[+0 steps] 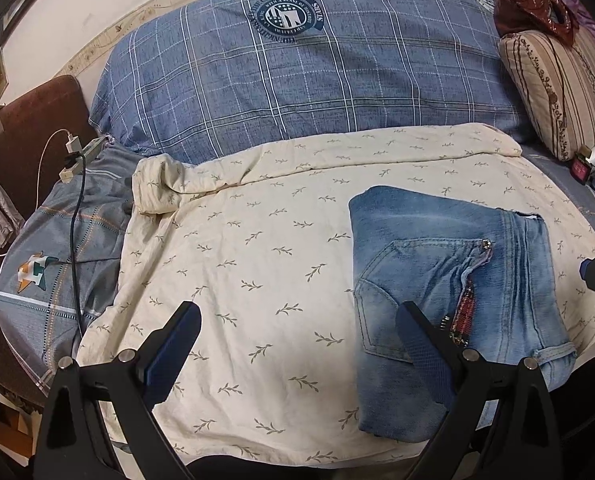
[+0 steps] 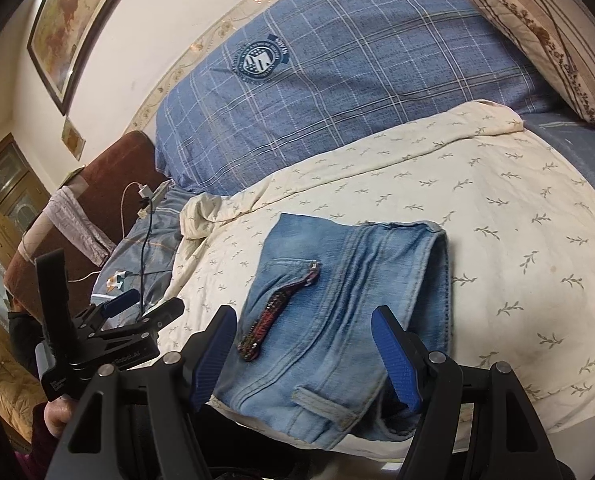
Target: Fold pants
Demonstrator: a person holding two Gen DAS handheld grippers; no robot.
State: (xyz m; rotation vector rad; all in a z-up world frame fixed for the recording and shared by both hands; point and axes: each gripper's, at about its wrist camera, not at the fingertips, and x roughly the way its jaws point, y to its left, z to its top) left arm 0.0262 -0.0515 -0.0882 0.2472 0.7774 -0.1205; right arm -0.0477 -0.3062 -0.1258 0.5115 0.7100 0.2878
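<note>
Folded pants (image 2: 337,312) lie under the wide right gripper (image 2: 309,356), beside the wide left gripper (image 1: 297,344).

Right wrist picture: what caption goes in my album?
Folded jeans lie on the cream sheet, framed by the open right tool.

Light-blue denim pants (image 1: 449,280) folded into compact rectangle, pocket side up, flat on cream bedsheet (image 1: 257,240).
</note>
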